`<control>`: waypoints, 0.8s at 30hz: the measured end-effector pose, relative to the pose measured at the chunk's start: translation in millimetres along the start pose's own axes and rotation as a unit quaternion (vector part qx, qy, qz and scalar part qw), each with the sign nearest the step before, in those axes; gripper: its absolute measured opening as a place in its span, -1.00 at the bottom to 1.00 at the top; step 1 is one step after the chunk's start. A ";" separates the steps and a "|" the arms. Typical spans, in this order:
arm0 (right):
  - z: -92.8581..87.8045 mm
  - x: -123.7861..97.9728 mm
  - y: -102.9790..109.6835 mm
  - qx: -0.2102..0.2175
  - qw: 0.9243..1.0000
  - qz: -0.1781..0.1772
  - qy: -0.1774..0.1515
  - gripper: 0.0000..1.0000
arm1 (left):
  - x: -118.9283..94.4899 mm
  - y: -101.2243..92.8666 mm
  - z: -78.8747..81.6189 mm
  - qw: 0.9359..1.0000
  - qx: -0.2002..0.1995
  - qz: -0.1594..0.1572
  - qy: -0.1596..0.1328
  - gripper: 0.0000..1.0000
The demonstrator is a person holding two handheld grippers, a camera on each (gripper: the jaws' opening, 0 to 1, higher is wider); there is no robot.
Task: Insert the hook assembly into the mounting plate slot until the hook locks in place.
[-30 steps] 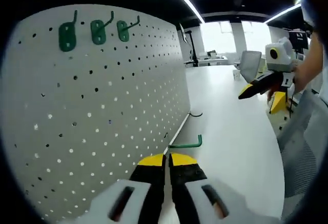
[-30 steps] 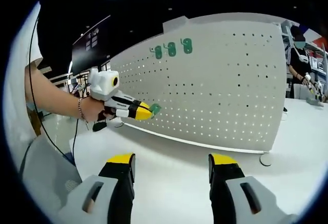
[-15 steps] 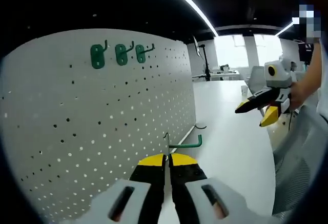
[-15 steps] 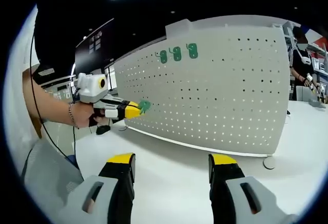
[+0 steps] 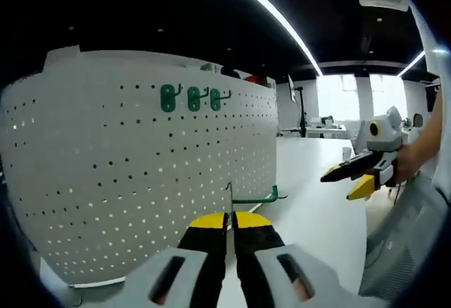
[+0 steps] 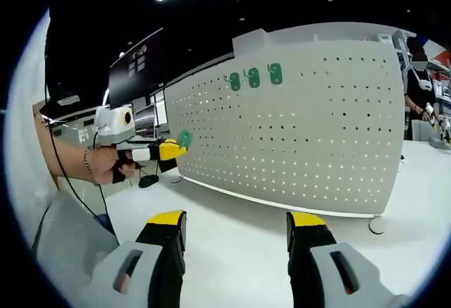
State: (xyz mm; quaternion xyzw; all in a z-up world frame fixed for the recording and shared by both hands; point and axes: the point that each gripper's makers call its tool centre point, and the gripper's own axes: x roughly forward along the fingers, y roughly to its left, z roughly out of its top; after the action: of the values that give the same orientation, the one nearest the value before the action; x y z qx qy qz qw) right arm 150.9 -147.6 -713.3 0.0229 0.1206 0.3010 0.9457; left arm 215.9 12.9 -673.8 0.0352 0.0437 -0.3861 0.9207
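Note:
A white pegboard stands upright on the white table, with three green hooks mounted in a row near its top. My left gripper is shut on a loose green hook, whose wire arm points right, a little in front of the board. In the right gripper view the left gripper holds that hook's green plate off the board's left end. My right gripper is open and holds nothing; it hangs over the table, well back from the board.
The white table stretches in front of the pegboard. A round foot props up the board's right end. A dark screen hangs behind the left hand. A person stands at the far right.
The left gripper, shut on the green hook, has drawn back from the board toward its left end. The right gripper has stayed open, nearly still.

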 end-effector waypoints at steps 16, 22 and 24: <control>10.0 2.0 9.7 0.001 1.000 0.017 -0.017 0.10 | -13.1 0.2 4.7 0.999 -0.018 0.023 -0.019 -0.95; 46.3 -6.4 22.3 0.044 0.991 0.047 -0.115 0.12 | -13.2 1.1 3.7 0.999 -0.018 0.023 -0.018 -0.95; 47.0 -6.2 24.9 0.049 0.991 0.054 -0.114 0.12 | -13.5 0.5 4.4 0.999 -0.018 0.023 -0.018 -0.95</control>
State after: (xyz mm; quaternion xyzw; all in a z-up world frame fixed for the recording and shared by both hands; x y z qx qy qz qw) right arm 143.4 -129.5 -663.5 0.1103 0.0252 0.3405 0.9334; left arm 207.0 22.4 -668.0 0.0131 0.0333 -0.3644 0.9305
